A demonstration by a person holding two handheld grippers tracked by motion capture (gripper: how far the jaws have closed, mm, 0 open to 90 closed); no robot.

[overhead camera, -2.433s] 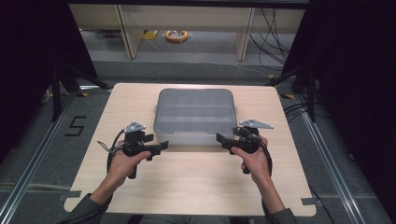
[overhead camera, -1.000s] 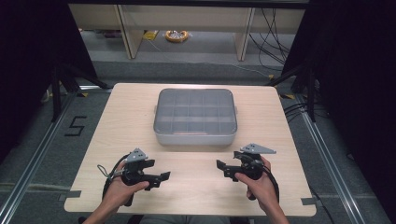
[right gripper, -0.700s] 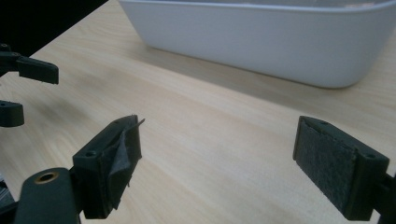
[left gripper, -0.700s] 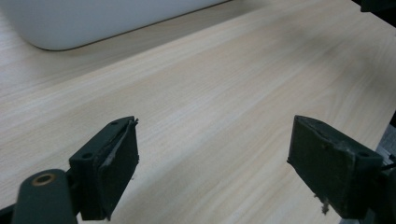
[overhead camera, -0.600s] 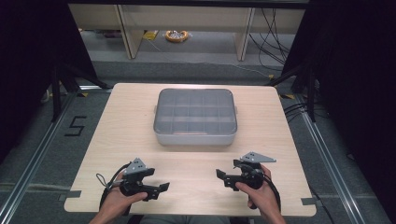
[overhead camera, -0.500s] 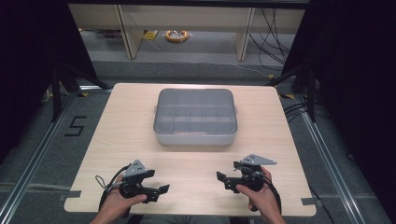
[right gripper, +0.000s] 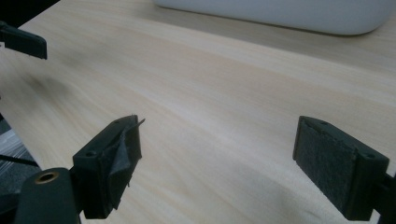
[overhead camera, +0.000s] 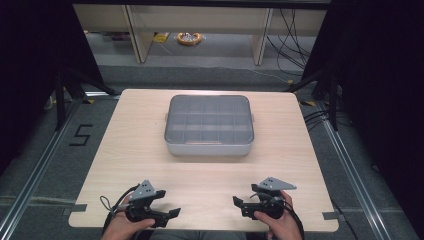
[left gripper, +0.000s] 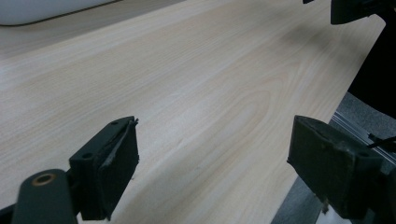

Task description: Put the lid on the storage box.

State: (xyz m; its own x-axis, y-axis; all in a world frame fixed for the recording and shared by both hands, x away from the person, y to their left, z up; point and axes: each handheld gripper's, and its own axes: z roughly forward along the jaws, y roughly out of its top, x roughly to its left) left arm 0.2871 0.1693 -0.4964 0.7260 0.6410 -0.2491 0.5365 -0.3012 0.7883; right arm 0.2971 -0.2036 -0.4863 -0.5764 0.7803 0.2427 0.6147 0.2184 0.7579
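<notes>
A grey plastic compartment box (overhead camera: 209, 124) with a clear lid sits closed at the middle of the wooden table (overhead camera: 140, 150). Its pale wall shows at the top of the right gripper view (right gripper: 299, 14) and in the top-left corner of the left gripper view (left gripper: 42, 8). My left gripper (overhead camera: 167, 209) rests low near the table's front left edge, jaws wide open and empty (left gripper: 215, 172). At the front right, my right gripper (overhead camera: 240, 204) is likewise open with nothing between its pads (right gripper: 217, 170). Both point inward toward each other, well short of the box.
Bare wood lies between the two grippers and the box. The table's front edge is just under both hands. Beyond the table are grey floor, shelf legs, cables and a yellow roll (overhead camera: 189, 37) on the floor. Black curtains flank both sides.
Both hands have drawn back from beside the box toward the table's front edge. The grippers stay open and the box has not moved.
</notes>
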